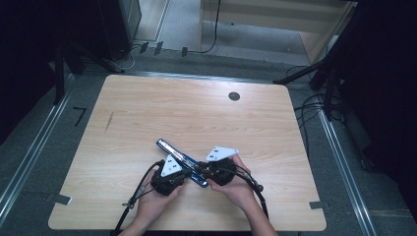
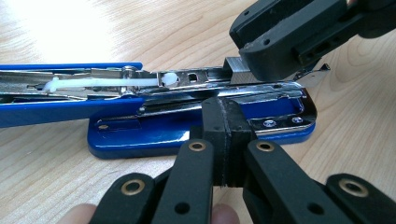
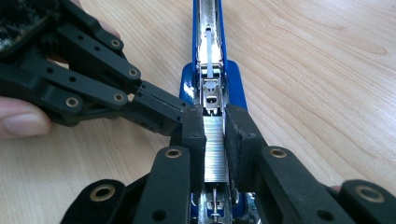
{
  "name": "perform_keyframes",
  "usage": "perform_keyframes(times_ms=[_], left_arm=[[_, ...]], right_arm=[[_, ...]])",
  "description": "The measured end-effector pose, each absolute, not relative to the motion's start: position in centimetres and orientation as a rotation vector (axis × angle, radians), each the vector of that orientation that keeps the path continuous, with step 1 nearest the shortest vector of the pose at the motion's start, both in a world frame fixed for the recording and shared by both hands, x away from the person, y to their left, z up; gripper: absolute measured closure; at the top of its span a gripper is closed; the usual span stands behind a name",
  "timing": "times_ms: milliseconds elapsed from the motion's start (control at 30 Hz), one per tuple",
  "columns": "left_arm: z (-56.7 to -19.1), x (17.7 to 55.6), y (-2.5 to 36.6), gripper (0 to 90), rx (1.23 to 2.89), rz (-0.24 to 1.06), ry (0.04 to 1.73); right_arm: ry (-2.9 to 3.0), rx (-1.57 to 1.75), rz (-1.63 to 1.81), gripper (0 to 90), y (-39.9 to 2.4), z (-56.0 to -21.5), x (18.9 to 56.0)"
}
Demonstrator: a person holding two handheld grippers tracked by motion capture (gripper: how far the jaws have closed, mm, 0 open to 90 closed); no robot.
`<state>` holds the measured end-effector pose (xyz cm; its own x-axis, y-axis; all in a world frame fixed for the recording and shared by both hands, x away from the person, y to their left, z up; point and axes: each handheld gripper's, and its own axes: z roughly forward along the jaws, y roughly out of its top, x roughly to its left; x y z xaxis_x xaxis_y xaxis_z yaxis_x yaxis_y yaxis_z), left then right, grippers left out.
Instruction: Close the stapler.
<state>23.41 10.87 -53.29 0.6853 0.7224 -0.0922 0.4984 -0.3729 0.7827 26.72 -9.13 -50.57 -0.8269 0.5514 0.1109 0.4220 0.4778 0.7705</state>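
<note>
Loading staples into an opened stapler (image 1: 181,162) near the table's (image 1: 147,108) front edge.
Right gripper (image 3: 215,140) clamping staple strip (image 3: 215,154) lengthwise over the channel; left gripper (image 2: 227,126) shut, pressing the base.

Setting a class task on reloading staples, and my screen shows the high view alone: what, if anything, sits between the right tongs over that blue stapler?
Observer: The right tongs clamp a silver strip of staples, lined up along the channel of the opened blue metal stapler.
Operator: And the left tongs?
Observer: The left tongs are shut with nothing between them, their tips against the stapler's chrome side rail.
Operator: Anything else in the channel?
Observer: A white plastic pusher lies along it, beyond the strip.
</note>
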Motion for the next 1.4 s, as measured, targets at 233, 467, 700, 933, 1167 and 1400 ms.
perform_keyframes(times_ms=[233, 467, 700, 933, 1167, 1400], left_arm=[[-53.3, 23.4, 10.9, 90.0, 2.052, 0.337, 0.936], [-53.3, 23.4, 10.9, 90.0, 2.05, 0.336, 0.938], [-53.3, 23.4, 10.9, 90.0, 2.05, 0.338, 0.938], [-53.3, 23.4, 10.9, 90.0, 2.052, 0.337, 0.938], [-53.3, 23.4, 10.9, 90.0, 2.05, 0.338, 0.938], [-53.3, 23.4, 10.9, 90.0, 2.05, 0.337, 0.939]], right_arm=[[2.562, 0.812, 1.265, 80.2, -9.0, -50.6, 26.6], [2.559, 0.782, 1.253, 80.2, -9.0, -50.7, 26.6], [2.559, 0.775, 1.255, 80.2, -9.0, -50.7, 26.6], [2.572, 0.85, 1.283, 79.0, -9.2, -50.7, 26.9], [2.503, 0.918, 1.384, 88.0, -9.1, -50.2, 27.2], [2.5, 0.945, 1.355, 90.0, -8.1, -50.8, 27.5]])
